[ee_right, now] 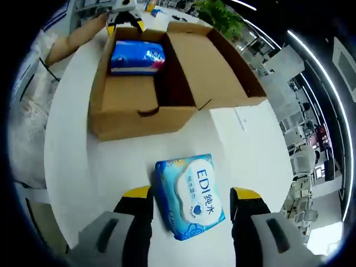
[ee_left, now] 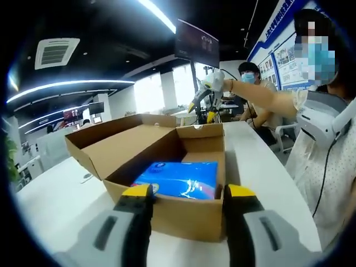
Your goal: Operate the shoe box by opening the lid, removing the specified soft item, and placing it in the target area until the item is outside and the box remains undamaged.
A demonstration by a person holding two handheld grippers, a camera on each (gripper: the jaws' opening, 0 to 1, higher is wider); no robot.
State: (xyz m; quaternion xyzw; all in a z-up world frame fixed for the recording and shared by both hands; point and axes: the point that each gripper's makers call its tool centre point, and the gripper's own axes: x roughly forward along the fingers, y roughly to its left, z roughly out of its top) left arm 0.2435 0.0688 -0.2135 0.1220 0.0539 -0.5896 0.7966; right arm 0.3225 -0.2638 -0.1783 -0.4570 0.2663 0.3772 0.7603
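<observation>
1. Starting on the left side: I'm holding the left gripper [ee_left: 188,194] spread wide, jaws empty, right up against the near wall of the shoe box [ee_left: 183,214]. The lid flap [ee_left: 119,139] is already folded back, so the box is standing open.
2. Inside the box I'm looking at a blue tissue pack [ee_left: 178,179] lying flat on the bottom. It's looking soft, light and squishy, with a shiny plastic wrap that's probably slippery, so I'm thinking a pinch across the short sides, gently, is the way to go.
3. The cardboard walls are what's getting in the way here. They're thin, so I'm guessing a clumsy jaw could dent or tear them.
4. Moving over to the right gripper view: the right gripper [ee_right: 192,194] is also spread open and gripping nothing, hovering over a second tissue pack [ee_right: 190,194] that's lying out on the white table [ee_right: 72,161], just in front of the box.
5. Further right, there's a small white tag [ee_right: 240,118] lying on the table beside the lid, and a person in a mask [ee_left: 253,78] is sitting at the far end.
</observation>
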